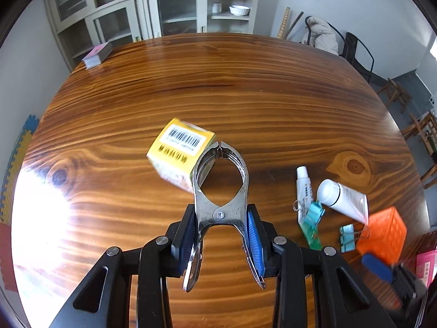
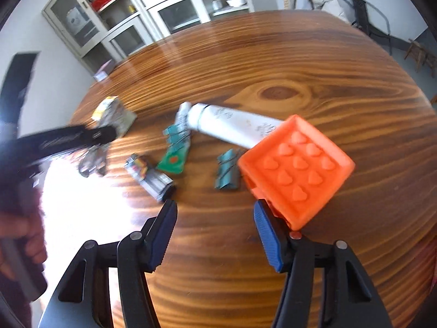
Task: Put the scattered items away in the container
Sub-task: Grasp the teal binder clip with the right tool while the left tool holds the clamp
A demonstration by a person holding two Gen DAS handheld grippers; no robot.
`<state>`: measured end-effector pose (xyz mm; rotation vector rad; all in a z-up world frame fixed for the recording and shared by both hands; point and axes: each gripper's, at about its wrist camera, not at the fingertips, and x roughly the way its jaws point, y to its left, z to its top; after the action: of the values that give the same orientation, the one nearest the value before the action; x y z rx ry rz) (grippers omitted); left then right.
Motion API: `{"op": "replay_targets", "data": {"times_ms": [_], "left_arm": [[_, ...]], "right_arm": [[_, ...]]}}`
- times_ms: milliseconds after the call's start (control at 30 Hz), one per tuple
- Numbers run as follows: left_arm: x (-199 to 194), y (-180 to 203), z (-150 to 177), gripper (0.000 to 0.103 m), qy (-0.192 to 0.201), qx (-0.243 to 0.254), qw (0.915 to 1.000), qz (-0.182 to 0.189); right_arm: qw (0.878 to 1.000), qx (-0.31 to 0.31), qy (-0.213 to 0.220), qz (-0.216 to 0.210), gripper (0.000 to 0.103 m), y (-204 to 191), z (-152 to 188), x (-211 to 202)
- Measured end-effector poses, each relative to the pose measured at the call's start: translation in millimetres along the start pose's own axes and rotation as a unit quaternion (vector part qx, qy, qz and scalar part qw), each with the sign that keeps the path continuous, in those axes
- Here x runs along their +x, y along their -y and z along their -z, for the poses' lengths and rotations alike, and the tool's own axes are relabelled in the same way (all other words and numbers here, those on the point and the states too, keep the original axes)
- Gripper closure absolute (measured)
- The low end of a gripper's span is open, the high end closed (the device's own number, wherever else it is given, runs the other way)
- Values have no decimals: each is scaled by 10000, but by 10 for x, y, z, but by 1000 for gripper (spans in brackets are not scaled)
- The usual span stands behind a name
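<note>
My left gripper (image 1: 221, 242) is shut on a metal spring clamp (image 1: 220, 183), held above the wooden table (image 1: 218, 87). A yellow box (image 1: 179, 154) lies just behind the clamp's tip. An orange basket (image 2: 296, 170) lies tipped on its side, bottom facing me, right beside the right finger (image 2: 269, 239) of my open, empty right gripper (image 2: 214, 235). A white tube (image 2: 232, 125), a small white-green tube (image 2: 177, 147), two teal binder clips (image 2: 228, 173), and a small silver pack (image 2: 151, 176) lie scattered. The basket (image 1: 382, 233) also shows in the left wrist view.
A stack of cards (image 1: 97, 54) sits at the table's far left corner. Cabinets (image 1: 174, 8) stand behind the table, chairs (image 1: 357, 52) to the right. A pink box (image 1: 426, 266) lies at the right edge. Glare covers the table's near left.
</note>
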<state>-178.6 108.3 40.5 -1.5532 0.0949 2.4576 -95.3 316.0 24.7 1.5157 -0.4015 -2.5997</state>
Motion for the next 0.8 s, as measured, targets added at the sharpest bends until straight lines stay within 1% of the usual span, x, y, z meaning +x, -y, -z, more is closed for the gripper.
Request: {"op": "replay_targets", "data": {"times_ms": [67, 167, 267, 467, 533, 567, 600, 633, 667, 800], "left_arm": [[-55, -49, 63, 66, -16, -31, 10000, 14], [-90, -84, 120, 66, -38, -96, 9999, 56], [-111, -123, 191, 66, -84, -134, 9998, 75], [-137, -175, 309, 66, -176, -214, 9996, 81], [-143, -185, 340, 66, -203, -224, 9995, 82], [-145, -192, 355, 66, -215, -232, 9995, 82], [-149, -195, 369, 66, -224, -240, 9994, 80], [-154, -202, 381, 66, -229, -251, 9994, 80], [-163, -208, 392, 66, -232, -261, 9994, 80], [-226, -191, 469, 66, -243, -272, 9993, 80]], "right_arm": [[10000, 63, 28, 27, 43, 45, -47, 3], [9997, 156, 78, 179, 46, 93, -107, 19], [9993, 282, 96, 246, 46, 125, -163, 49], [9992, 235, 147, 286, 50, 17, -247, 145], [9989, 78, 191, 410, 55, -40, -260, 175], [9986, -6, 200, 486, 63, -60, -263, 185], [9983, -86, 208, 535, 66, -79, -261, 193], [9982, -147, 213, 550, 66, -78, -246, 186], [9982, -218, 225, 521, 88, -85, -236, 173], [9983, -349, 119, 443, 90, -95, -171, 129]]}}
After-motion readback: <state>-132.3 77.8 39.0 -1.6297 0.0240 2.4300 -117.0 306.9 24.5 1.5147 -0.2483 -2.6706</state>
